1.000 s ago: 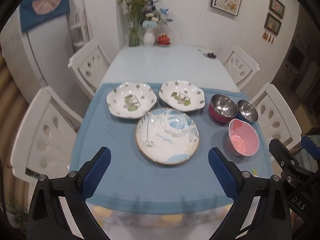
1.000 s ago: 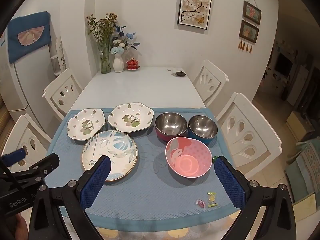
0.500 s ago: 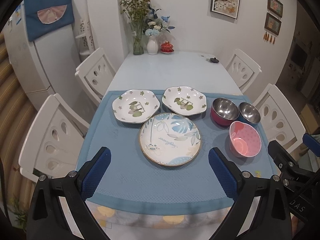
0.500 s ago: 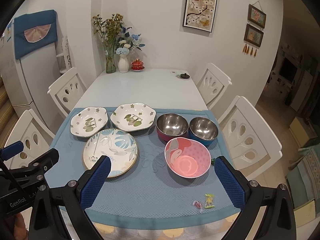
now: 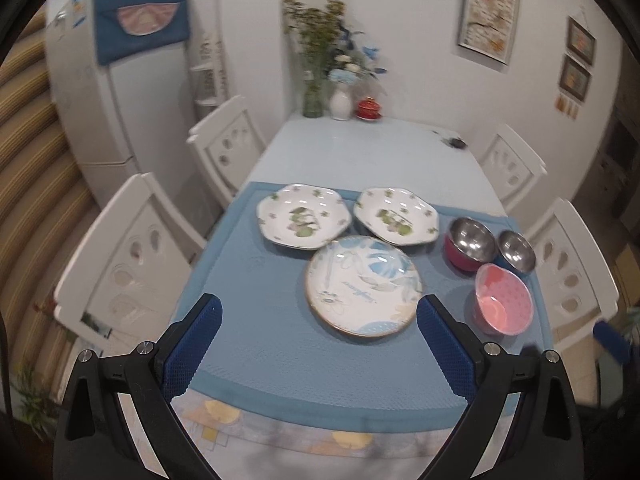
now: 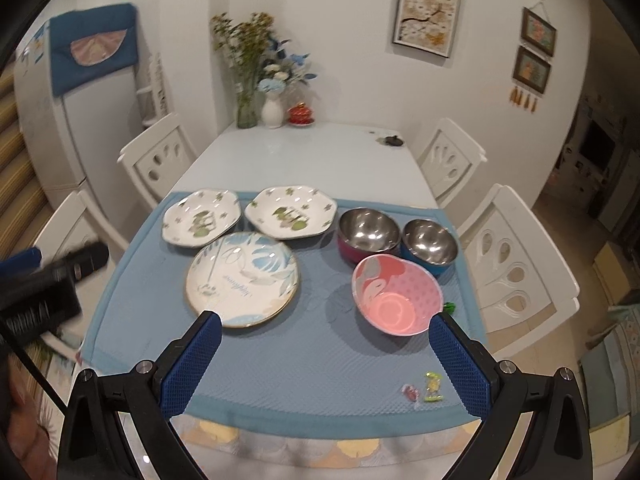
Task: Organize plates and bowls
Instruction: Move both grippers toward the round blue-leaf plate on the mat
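On a blue mat (image 5: 280, 344) lie two white floral plates (image 5: 304, 222) (image 5: 396, 216), a round blue-leaf plate (image 5: 364, 286), a red steel bowl (image 5: 470, 242), a blue steel bowl (image 5: 518, 250) and a pink bowl (image 5: 504, 304). The right wrist view shows the same set: floral plates (image 6: 202, 218) (image 6: 292, 212), the leaf plate (image 6: 242, 278), the red bowl (image 6: 368, 234), the blue bowl (image 6: 430, 242), the pink bowl (image 6: 398, 294). My left gripper (image 5: 320, 344) is open and empty above the mat's near edge. My right gripper (image 6: 324, 360) is open and empty, near the pink bowl.
White chairs (image 5: 120, 264) (image 6: 516, 264) flank the table. Flower vases (image 6: 272, 110) and a small red pot (image 6: 301, 114) stand at the far end. Small candy wrappers (image 6: 424, 388) lie on the mat's near right corner. A fridge (image 5: 116, 92) stands at the left.
Both grippers have drifted left and tilted up a little, so the dishes sit further right in the left view. Nothing on the table has moved; both grippers stay open.
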A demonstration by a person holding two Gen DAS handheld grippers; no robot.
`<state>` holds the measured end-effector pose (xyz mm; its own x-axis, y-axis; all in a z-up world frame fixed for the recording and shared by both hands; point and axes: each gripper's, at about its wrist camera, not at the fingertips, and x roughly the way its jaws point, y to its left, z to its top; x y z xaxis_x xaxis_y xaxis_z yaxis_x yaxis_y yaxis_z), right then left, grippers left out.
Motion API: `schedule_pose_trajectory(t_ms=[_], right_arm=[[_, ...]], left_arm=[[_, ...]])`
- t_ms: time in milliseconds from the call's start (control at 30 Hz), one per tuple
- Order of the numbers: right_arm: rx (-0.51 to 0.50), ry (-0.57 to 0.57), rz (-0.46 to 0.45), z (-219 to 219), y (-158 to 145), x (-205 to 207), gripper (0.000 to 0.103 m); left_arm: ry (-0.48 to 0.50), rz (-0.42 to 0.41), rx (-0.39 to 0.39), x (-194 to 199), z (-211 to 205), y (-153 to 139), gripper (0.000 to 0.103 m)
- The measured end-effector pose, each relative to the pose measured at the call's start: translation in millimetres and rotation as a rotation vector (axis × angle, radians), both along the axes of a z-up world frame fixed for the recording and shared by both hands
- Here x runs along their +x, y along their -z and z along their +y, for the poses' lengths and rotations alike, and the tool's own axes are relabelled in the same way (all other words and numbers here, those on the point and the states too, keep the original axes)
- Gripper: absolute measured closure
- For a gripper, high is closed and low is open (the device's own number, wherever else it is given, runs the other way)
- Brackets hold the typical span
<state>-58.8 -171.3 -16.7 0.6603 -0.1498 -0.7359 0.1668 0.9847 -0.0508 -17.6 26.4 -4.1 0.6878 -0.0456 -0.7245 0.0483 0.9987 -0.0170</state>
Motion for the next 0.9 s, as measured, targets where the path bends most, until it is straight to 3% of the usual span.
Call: schedule_pose_trajectory(t_ms=[300,900], right_arm=[[0.002,-0.089,0.022,26.8,7.9,-4.0,0.000],[0.038,-0.110,0.043,29.8,9.2,-13.7,0.000]], left_arm=[[-0.052,-0.046,0.004,-14.1,10.9,-6.9,0.005],[-0.041,-0.052,-0.030,-25.3,1.7,-7.3,0.005]])
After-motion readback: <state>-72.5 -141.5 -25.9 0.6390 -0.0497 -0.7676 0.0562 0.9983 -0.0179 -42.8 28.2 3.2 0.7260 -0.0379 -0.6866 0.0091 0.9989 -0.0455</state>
